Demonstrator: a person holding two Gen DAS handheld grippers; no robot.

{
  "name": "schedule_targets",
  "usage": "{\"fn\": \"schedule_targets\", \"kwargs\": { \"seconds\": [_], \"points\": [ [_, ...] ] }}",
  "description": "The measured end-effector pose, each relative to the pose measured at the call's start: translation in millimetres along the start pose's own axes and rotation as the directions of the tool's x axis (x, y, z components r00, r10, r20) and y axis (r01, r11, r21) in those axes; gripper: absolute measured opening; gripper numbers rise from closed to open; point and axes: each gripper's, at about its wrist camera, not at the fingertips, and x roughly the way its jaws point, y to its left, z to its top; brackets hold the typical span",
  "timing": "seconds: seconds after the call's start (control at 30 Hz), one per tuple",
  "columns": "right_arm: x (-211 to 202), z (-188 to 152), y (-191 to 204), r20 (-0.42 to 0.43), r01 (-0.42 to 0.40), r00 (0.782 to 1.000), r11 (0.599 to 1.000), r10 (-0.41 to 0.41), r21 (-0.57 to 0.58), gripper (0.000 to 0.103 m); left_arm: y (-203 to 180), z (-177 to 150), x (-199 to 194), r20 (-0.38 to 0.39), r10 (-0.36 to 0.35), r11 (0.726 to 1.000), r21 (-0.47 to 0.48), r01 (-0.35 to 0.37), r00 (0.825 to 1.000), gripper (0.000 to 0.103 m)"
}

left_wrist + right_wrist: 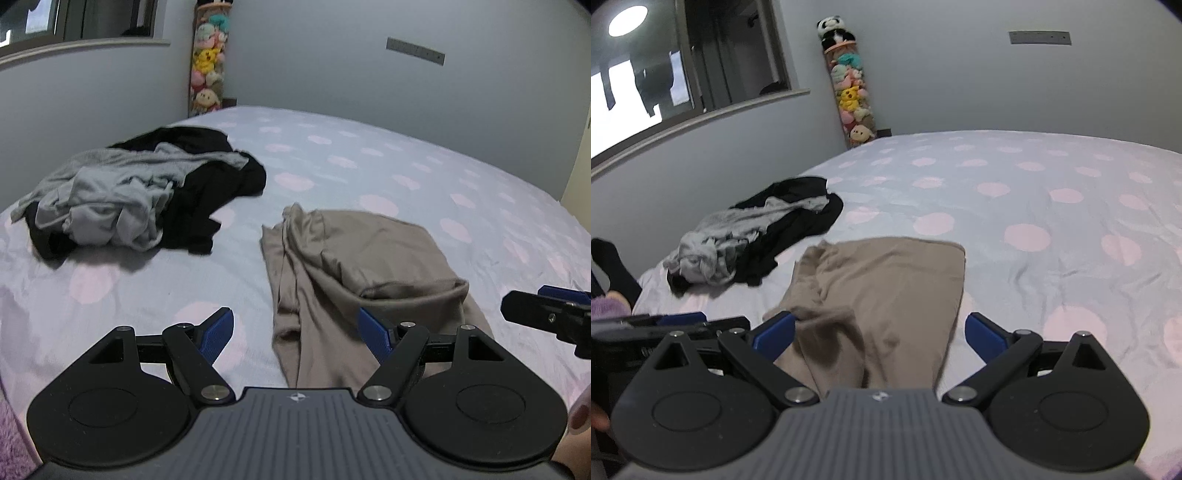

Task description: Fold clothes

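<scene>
Jaws apart on left gripper and right gripper, above partly folded tan garment on bed; risk: bunched left edge dragging layers askew.

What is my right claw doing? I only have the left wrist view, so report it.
Observer: The right claw is open and grips nothing; the beige garment lies ahead, between its fingers.
Operator: Now check left of the clothes pile.
Observer: Past the clothes pile, at the bed's edge, a foot in a black sock shows.
</scene>
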Motion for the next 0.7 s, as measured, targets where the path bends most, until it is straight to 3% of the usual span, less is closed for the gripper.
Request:
{"fn": "schedule_targets", "kwargs": {
  "seconds": [0.07, 0.23, 0.47, 0.6, 0.7],
  "points": [
    [-0.9, -4.7, -1.5, -0.018, 0.004, 1.000, 1.000, -0.005, -0.016, 0.096, 2.1, -2.0, -1.2, -0.022, -0.001, 1.000, -0.003, 0.001, 1.000, 0.072],
    [5.1, -10.4, -8.2, -0.061, 0.001, 0.998, 1.000, -0.001, -0.007, 0.076, 3.7, -4.0, -0.6, -0.044, -0.032, 0.999, -0.010, 0.031, 0.999, 0.063],
    [40.5, 9.4, -6.4, -0.086, -0.070, 0.994, 0.997, 0.072, 0.024, 0.070, 3.4, -5.2, 3.6, -0.083, -0.019, 1.000, -0.004, 0.018, 0.996, 0.048],
    [60.6, 12.1, 2.0, -0.123, -0.106, 0.986, 0.994, 0.108, 0.027, 0.054, 11.0, -5.5, 6.0, -0.107, 0.041, 0.999, -0.022, -0.043, 0.993, 0.048],
    [62.1, 11.1, 14.8, -0.125, -0.125, 0.984, 0.992, 0.124, -0.003, 0.023, 20.9, -5.4, 7.6, -0.127, 0.079, 0.995, -0.049, -0.086, 0.989, 0.048]
  ]
}}
